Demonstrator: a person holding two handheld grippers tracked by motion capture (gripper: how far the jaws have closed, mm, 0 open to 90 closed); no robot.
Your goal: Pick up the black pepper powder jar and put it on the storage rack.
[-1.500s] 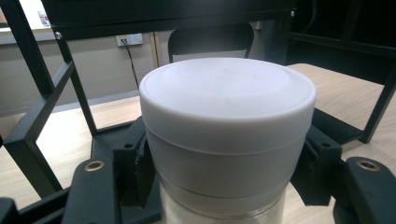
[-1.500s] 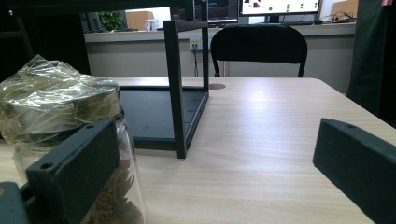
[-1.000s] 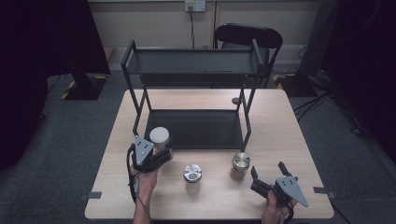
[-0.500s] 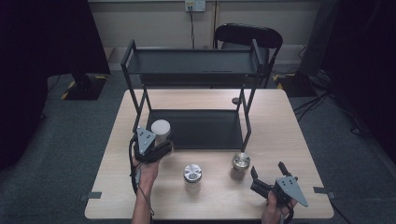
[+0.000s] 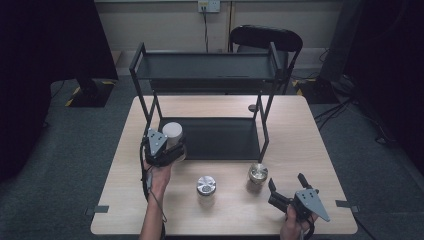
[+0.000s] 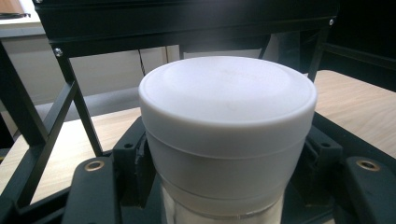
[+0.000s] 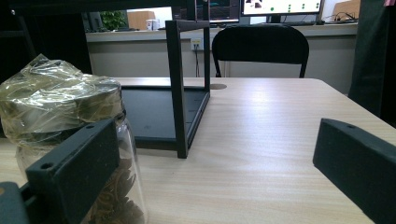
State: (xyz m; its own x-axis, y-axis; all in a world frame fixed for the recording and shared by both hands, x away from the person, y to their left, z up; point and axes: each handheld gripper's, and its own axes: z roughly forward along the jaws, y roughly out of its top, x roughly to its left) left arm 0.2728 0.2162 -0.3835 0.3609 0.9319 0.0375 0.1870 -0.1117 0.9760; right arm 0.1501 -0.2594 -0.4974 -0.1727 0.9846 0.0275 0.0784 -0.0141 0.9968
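So you had the white-lidded jar [image 5: 172, 132] clamped between the jaws of your left gripper [image 5: 165, 150], held upright over the near-left corner of the black rack [image 5: 210, 75], just above the left end of its lower shelf [image 5: 220, 140]. From the left gripper view, the jar [image 6: 227, 135] sat squarely between the two jaws, its broad white lid toward the camera and a strip of clear glass showing beneath it, with the rack's upper shelf [image 6: 187, 18] dark overhead and one slanted leg off to the left.

Your right gripper [image 5: 286, 192] rested at the near-right part of the table [image 5: 310, 145], jaws spread wide apart with nothing between them. Just beyond it to the far left stood the gold-lidded jar [image 5: 258, 173], close to the rack's near-right leg. In the right gripper view, that jar [image 7: 65, 140] stood at the left, behind the left jaw; its lid was wrapped in crinkled clear film, and I couldn't tell whether jaw and jar touched.

Between your two hands, a silver-lidded jar [image 5: 206, 185] stood alone on the wood, well apart from both grippers. Behind the table, a black chair [image 5: 266, 39] faced you.
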